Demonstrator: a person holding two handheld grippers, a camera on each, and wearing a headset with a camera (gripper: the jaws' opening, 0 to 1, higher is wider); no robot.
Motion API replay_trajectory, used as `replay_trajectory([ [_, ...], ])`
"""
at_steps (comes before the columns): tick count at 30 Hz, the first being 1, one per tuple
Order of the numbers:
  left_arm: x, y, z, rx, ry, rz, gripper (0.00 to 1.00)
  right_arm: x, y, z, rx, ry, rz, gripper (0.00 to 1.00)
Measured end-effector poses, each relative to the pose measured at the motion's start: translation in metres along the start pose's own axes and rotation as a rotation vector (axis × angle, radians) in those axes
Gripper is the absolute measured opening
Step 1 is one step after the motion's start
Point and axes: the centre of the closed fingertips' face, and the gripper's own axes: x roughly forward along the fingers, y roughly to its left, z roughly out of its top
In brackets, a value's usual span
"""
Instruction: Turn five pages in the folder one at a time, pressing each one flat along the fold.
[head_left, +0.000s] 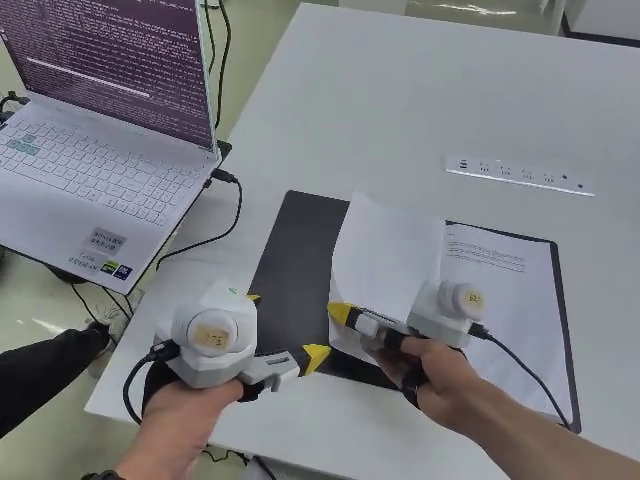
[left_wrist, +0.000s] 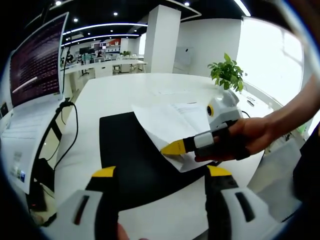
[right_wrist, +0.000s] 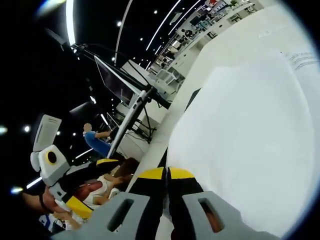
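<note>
A black folder (head_left: 295, 265) lies open on the white table, with a printed page (head_left: 510, 290) flat on its right half. One white page (head_left: 385, 250) is lifted and curls over toward the left. My right gripper (head_left: 342, 314) is shut on that page's lower edge. In the right gripper view the page (right_wrist: 250, 125) spreads out from the closed yellow tips of the right gripper (right_wrist: 167, 173). My left gripper (head_left: 285, 327) is open, low over the folder's near left corner. In the left gripper view the left gripper (left_wrist: 161, 172) has nothing between its jaws. Beyond it the right gripper (left_wrist: 175, 147) holds the page (left_wrist: 165, 120).
An open laptop (head_left: 100, 120) sits at the left on a lower surface, with a black cable (head_left: 215, 230) running along the table's left edge. A white power strip (head_left: 520, 175) lies at the far right. A potted plant (left_wrist: 227, 72) stands beyond the table.
</note>
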Motion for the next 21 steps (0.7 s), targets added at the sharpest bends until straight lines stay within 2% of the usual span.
replay_trajectory([
  [7,0.001,0.003,-0.005,-0.010,0.007,0.005,0.69,0.002,-0.008,-0.007,0.005,0.021,-0.019,0.03],
  [10,0.003,0.005,-0.009,-0.023,0.013,0.008,0.69,0.002,-0.008,-0.020,-0.001,0.060,-0.029,0.25],
  [13,0.002,0.003,-0.010,-0.018,0.016,0.008,0.68,0.000,-0.003,-0.044,-0.020,0.127,-0.020,0.35],
  [17,0.002,0.002,-0.014,-0.026,0.023,0.009,0.68,-0.005,-0.002,-0.044,0.006,0.078,-0.006,0.36],
  [21,0.001,-0.001,-0.015,-0.034,0.021,0.007,0.68,-0.007,0.002,-0.045,0.007,0.080,-0.002,0.39],
])
